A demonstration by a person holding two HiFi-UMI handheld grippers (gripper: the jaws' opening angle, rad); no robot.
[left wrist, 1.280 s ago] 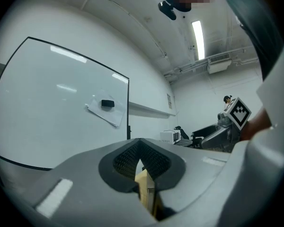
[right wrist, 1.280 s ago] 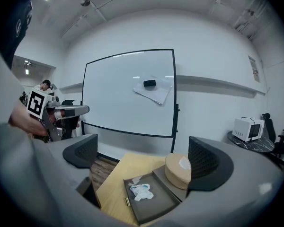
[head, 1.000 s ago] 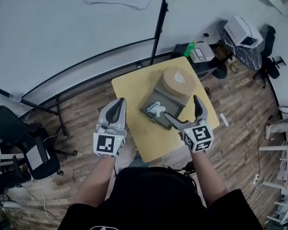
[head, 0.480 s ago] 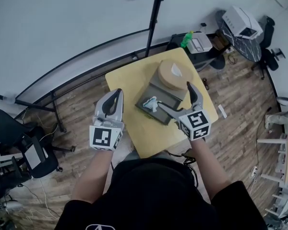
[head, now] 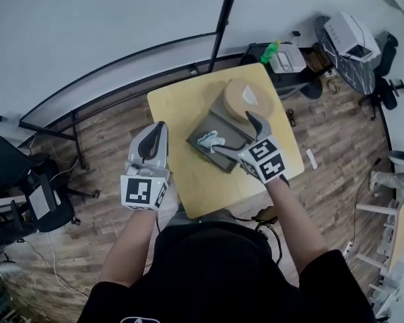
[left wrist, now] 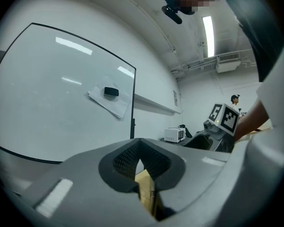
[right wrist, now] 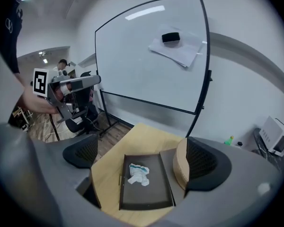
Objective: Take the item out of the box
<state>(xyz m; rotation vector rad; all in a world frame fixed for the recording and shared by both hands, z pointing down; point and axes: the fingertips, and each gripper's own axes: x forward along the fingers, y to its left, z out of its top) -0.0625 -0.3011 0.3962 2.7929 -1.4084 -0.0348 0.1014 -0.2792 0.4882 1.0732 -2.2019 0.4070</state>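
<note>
Reaching step: the right gripper [head: 236, 134], jaws spread wide and empty, hangs above the dark shallow box [right wrist: 146, 195] on the yellow table's [head: 182, 113] right half, where the crumpled white-and-blue item [right wrist: 138, 174] lies, likely needing a descent and pinch, while the left gripper [head: 156, 140], pressed together, idles at the left edge.

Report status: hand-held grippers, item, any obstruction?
Right hand-held gripper open, empty, over box. Left hand-held gripper shut, by table edge. Item lying in open box, untouched. Nothing covering it.

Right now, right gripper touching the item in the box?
Apart. Right gripper view: right gripper open, bare box floor between each jaw and the item.
</note>
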